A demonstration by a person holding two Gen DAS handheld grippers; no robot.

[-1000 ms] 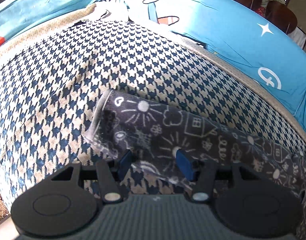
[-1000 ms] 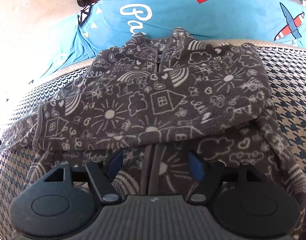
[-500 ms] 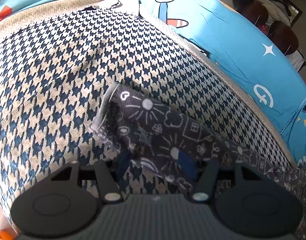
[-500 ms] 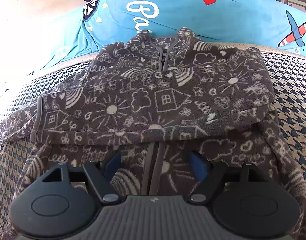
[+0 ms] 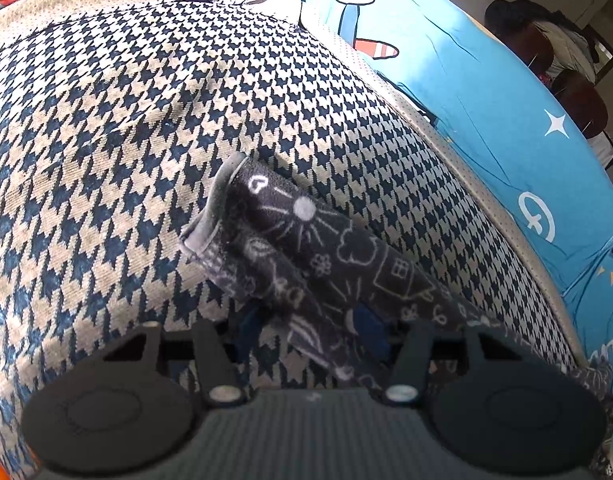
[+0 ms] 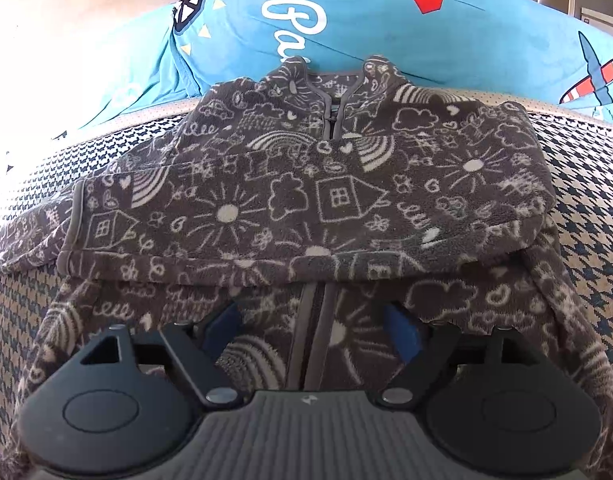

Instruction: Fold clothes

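Note:
A dark grey fleece jacket (image 6: 306, 200) with white doodles lies on the houndstooth cover, one sleeve folded across its chest. Its other sleeve (image 5: 330, 252) stretches over the houndstooth cover (image 5: 106, 160) in the left wrist view, the cuff (image 5: 214, 216) bunched and curled up. My left gripper (image 5: 308, 326) is closing, and its blue pads (image 5: 368, 328) pinch the sleeve just behind the cuff. My right gripper (image 6: 312, 332) hovers over the jacket's lower front with the zipper (image 6: 314, 320) between its fingers. Its jaws are opening and hold nothing.
Blue bedding (image 6: 366, 32) with planes and lettering borders the far side of the cover (image 6: 586, 220). A person (image 5: 554, 52) sits beyond the bedding at the upper right of the left wrist view. Bare houndstooth cloth spreads left of the sleeve.
The left jaws have come together on the sleeve, which has bunched up and narrowed; that view has rolled a little. The right jaws have spread slightly wider over the jacket front.

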